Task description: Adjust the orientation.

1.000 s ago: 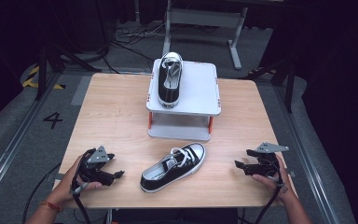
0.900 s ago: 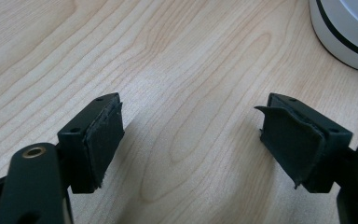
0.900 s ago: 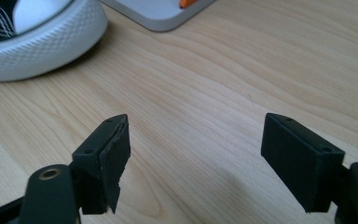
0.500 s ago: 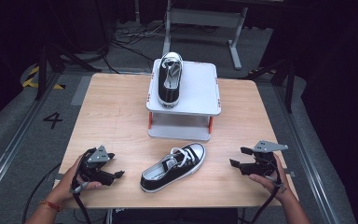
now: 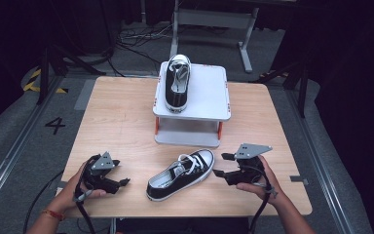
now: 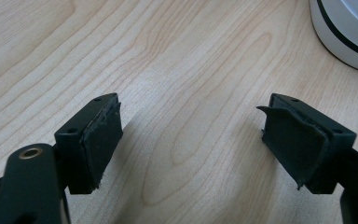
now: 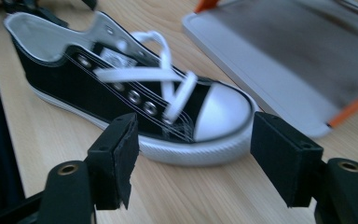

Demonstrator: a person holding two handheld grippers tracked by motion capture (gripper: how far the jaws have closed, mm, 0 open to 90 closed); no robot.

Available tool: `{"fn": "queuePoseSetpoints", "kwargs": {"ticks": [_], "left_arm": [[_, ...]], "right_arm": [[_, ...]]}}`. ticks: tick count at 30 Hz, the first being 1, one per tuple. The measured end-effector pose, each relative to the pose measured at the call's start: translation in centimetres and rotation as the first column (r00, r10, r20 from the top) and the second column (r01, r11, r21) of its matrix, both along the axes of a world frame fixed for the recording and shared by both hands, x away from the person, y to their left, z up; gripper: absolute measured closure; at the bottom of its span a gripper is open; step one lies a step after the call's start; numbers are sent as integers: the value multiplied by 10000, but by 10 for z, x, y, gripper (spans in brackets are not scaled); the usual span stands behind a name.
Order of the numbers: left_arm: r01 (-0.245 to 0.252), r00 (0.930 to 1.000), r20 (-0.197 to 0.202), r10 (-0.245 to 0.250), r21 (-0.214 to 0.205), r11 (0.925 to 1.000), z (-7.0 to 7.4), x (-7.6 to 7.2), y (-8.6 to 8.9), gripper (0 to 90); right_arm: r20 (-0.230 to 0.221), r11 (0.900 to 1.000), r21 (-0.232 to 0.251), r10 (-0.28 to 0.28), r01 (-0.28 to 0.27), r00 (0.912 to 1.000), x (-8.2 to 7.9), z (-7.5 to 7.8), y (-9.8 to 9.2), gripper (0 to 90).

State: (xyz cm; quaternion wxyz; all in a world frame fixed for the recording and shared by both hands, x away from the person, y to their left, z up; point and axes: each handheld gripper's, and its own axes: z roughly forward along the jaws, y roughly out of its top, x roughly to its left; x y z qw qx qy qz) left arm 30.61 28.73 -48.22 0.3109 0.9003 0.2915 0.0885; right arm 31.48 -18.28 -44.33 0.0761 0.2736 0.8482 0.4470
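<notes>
In the left gripper view, the picture's top right corner is cutting off the shoe (image 6: 349,32), leaving just a curved strip of white rubber. In the right gripper view, motion is blurring the shoe's laces (image 7: 165,79), and the upper edge is cropping the white stand (image 7: 279,70). In the high view, the person's forearms are running out past the bottom edge.

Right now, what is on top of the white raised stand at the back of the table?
One black sneaker with a white toe cap lies on the stand, along its left side, toe toward the far edge. The shelf beneath the top is largely covered, so its contents cannot be seen.
</notes>
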Motion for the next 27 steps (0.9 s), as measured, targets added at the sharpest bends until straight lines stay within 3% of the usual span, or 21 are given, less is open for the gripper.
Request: {"fn": "queuePoseSetpoints", "kwargs": {"ticks": [11,19,27], "left_arm": [[-76,10000,5,76,6,10000,0,-1,0,200],[-91,10000,9,91,5,10000,0,-1,0,199],[-78,10000,10,78,7,10000,0,-1,0,199]], "right_arm": [[270,9906,33,1369,-1371,9902,-10,19,65,322],[5,9677,-169,2515,-2514,9679,-18,16,112,339],[-185,9477,-287,3176,-3180,9481,-24,6,143,390]]}}
